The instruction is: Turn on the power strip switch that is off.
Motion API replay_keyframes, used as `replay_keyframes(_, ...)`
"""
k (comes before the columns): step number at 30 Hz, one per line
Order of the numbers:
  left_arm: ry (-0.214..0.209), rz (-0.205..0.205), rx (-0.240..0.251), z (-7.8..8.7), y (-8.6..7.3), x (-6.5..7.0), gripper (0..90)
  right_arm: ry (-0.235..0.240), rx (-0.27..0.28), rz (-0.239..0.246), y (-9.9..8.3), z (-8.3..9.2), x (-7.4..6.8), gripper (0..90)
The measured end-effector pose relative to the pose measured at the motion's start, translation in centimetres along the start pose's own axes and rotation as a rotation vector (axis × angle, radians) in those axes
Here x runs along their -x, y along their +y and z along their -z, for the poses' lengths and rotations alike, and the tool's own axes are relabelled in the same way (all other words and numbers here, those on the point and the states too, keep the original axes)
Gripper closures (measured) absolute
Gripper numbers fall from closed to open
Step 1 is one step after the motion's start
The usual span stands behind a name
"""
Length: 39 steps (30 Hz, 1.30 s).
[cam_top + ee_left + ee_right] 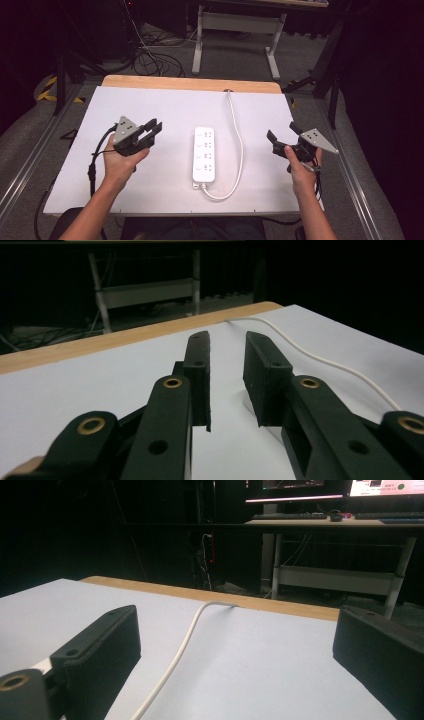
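Note:
A white power strip (204, 154) lies flat in the middle of the white table top (150, 185). Its white cable (240, 145) loops from the near end, runs up the right side and leaves over the far edge. My left gripper (152, 130) is held left of the strip, a little above the table, its jaws a small gap apart with nothing between them (227, 340). Right of the cable, my right gripper (283, 131) has its jaws spread wide and empty (235, 630). The cable (182, 655) runs between them farther off and also shows as cable (320, 360).
A bare wooden strip (190, 83) borders the table's far edge. Beyond it stand a desk frame (235, 25) and loose floor cables (150, 55). A desk with a keyboard (290, 516) and monitors sits in the dark background.

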<state>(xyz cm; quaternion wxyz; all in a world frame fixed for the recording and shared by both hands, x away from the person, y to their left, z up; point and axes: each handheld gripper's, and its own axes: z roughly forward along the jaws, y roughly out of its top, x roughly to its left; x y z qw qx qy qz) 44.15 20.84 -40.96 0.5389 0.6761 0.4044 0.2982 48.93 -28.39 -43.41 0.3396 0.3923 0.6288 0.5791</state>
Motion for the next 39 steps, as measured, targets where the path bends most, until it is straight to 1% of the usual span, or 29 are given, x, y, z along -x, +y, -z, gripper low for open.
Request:
replay_keyframes(2, 0.022, 0.015, 0.015, 0.9, -0.3, -0.3, 69.7, -0.004, -0.001, 0.001, 0.0, 0.1, 0.1, 5.5)
replay_keyframes(4, 0.042, 0.021, 0.029, 1.7, -0.4, -0.7, 68.0, -0.003, -0.002, 0.001, 0.0, 0.1, 0.2, 5.5)
replay_keyframes(6, 0.060, 0.039, 0.045, 2.3, -0.4, -1.0, 65.9, -0.002, -0.002, 0.001, 0.0, 0.1, 0.1, 5.4)
replay_keyframes(8, 0.072, 0.045, 0.049, 2.8, -0.5, -1.1, 65.1, -0.001, -0.001, 0.001, 0.0, 0.1, 0.1, 5.4)
replay_keyframes(9, 0.074, 0.043, 0.049, 2.9, -0.5, -1.2, 62.5, 0.000, -0.001, -0.001, 0.0, 0.1, 0.1, 5.4)
replay_keyframes(10, 0.077, 0.048, 0.048, 3.1, -0.6, -1.2, 62.5, 0.000, -0.001, -0.001, 0.0, 0.1, 0.1, 5.4)
replay_keyframes(11, 0.077, 0.056, 0.051, 3.2, -0.6, -1.2, 57.9, -0.001, -0.001, 0.000, 0.0, 0.1, 0.1, 5.5)
replay_keyframes(12, 0.079, 0.069, 0.053, 3.3, -0.6, -1.1, 57.9, -0.001, -0.001, 0.000, 0.0, 0.1, 0.1, 5.5)
replay_keyframes(17, 0.111, 0.061, 0.088, 3.9, -0.7, -0.9, 41.8, -0.002, -0.001, 0.000, 0.0, 0.1, 0.2, 5.5)
replay_keyframes(18, 0.131, 0.068, 0.096, 3.9, -0.9, -1.0, 36.7, -0.001, -0.001, -0.001, 0.0, 0.1, 0.1, 5.5)
replay_keyframes(19, 0.151, 0.084, 0.092, 3.9, -1.0, -1.1, 32.7, -0.001, -0.001, -0.001, 0.0, 0.1, 0.1, 5.5)
replay_keyframes(21, 0.172, 0.076, 0.093, 3.9, -1.3, -1.3, 29.1, -0.001, -0.001, 0.000, 0.0, 0.1, 0.1, 5.5)
replay_keyframes(23, 0.177, 0.070, 0.087, 3.9, -1.5, -1.5, 20.1, 0.000, -0.001, 0.000, 0.0, 0.1, 0.1, 5.5)
replay_keyframes(25, 0.180, 0.063, 0.089, 3.9, -1.6, -1.5, 14.3, 0.001, -0.001, 0.000, 0.0, 0.1, 0.1, 5.5)
replay_keyframes(30, 0.187, 0.043, 0.093, 3.7, -1.8, -1.4, 7.6, 0.000, -0.001, -0.001, 0.0, 0.1, 0.1, 5.5)
replay_keyframes(32, 0.201, 0.050, 0.101, 3.7, -1.9, -1.5, 4.7, -0.001, -0.002, -0.001, 0.0, 0.1, 0.2, 5.5)
replay_keyframes(35, 0.208, 0.067, 0.103, 3.8, -2.0, -1.7, 2.1, -0.001, 0.001, -0.002, 0.0, 0.2, 0.2, 5.4)
replay_keyframes(39, 0.215, 0.086, 0.101, 3.9, -2.1, -2.0, 2.0, 0.000, 0.005, -0.008, 0.1, 0.2, 0.2, 5.1)
